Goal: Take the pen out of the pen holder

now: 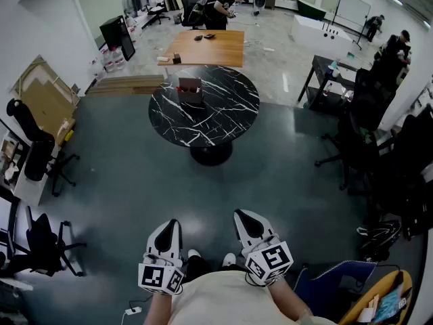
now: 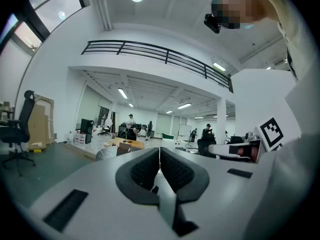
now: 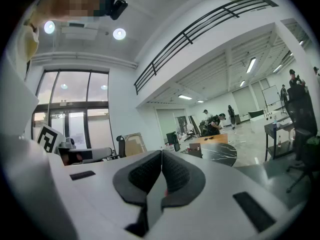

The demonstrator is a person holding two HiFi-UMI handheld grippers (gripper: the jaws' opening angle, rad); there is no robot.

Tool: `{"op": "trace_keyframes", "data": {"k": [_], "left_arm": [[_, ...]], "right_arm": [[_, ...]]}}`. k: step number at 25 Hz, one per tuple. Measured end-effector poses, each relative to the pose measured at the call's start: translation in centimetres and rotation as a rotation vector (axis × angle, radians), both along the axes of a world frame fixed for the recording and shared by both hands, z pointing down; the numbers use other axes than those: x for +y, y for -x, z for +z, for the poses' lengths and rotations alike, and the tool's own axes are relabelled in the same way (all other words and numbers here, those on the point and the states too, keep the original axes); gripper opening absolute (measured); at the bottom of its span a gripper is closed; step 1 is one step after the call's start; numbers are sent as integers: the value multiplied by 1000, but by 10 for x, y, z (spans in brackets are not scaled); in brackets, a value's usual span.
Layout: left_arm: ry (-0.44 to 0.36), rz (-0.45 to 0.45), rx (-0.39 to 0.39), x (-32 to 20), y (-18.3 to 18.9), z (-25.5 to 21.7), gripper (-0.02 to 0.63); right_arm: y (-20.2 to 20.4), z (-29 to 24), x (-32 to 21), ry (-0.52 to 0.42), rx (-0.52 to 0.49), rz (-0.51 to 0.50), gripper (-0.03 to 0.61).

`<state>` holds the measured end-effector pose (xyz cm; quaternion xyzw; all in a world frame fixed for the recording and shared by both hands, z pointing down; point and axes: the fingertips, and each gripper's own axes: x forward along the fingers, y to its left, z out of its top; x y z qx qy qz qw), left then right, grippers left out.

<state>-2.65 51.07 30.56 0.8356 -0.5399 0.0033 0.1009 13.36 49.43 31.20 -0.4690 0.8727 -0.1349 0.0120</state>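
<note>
A brown pen holder [image 1: 190,88] stands on the round black marble table [image 1: 216,117] far ahead of me; no pen can be made out in it at this distance. The same holder [image 3: 195,150] and table [image 3: 222,153] show small in the right gripper view. My left gripper [image 1: 170,227] and right gripper [image 1: 245,219] are held close to my body, well short of the table. Both are shut with nothing between the jaws, as the left gripper [image 2: 159,151] and right gripper [image 3: 161,155] show in their own views.
A wooden table [image 1: 205,48] stands behind the marble one. Black office chairs [image 1: 37,154] line the left wall and more chairs [image 1: 375,134] crowd the right. Dark floor [image 1: 135,175] lies between me and the table. People [image 1: 216,9] are at the far end of the hall.
</note>
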Motion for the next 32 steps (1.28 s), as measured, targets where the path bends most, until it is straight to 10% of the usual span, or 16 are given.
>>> {"op": "trace_keyframes", "data": {"k": [22,32], "left_arm": [[-89,185,37,-242,92,3,17],[-62,143,62,-313,151,15,17]], "right_arm": [[79,-1,-197,40,-11,292,18],[167,16,-280,97,41,161,18]]}}
